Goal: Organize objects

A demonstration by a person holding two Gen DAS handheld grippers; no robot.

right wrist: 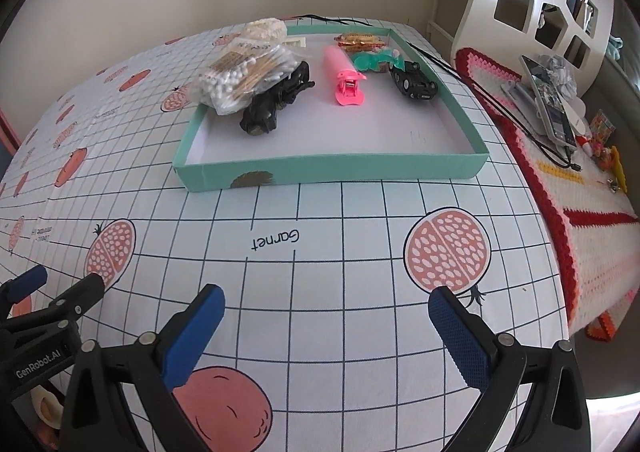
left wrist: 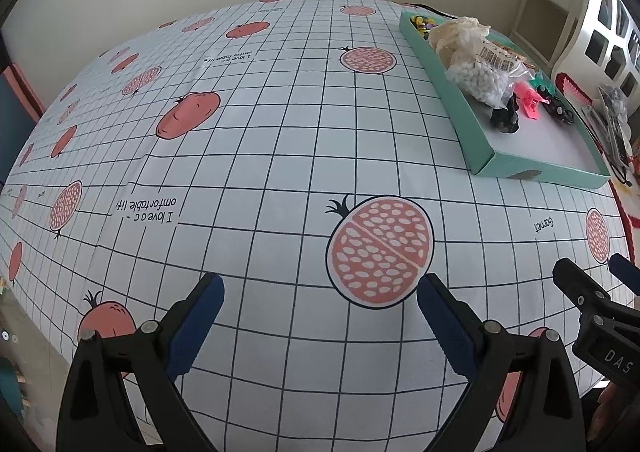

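Observation:
A shallow teal box (right wrist: 332, 171) (left wrist: 460, 108) sits on the far right part of the table. Inside lie a bag of cotton swabs (right wrist: 244, 76) (left wrist: 480, 78), a black clump (right wrist: 276, 102) (left wrist: 505, 119), a pink clip (right wrist: 346, 78) (left wrist: 530, 100), a black toy car (right wrist: 414, 82) (left wrist: 560, 106), a teal item (right wrist: 372, 61) and a gold wrapper (right wrist: 358, 39). My left gripper (left wrist: 320, 288) is open over bare cloth, well short of the box. My right gripper (right wrist: 326, 302) is open too, empty, a little before the box's near wall. Each gripper also shows in the other's view: right gripper (left wrist: 588, 270), left gripper (right wrist: 66, 278).
The table wears a grid cloth (left wrist: 260, 156) printed with pomegranates. Right of it, a red and white crocheted cover (right wrist: 580, 220) carries a phone (right wrist: 550, 100), a cable (right wrist: 500, 108) and small trinkets (right wrist: 604, 148). A white cut-out shelf (right wrist: 540, 0) stands behind.

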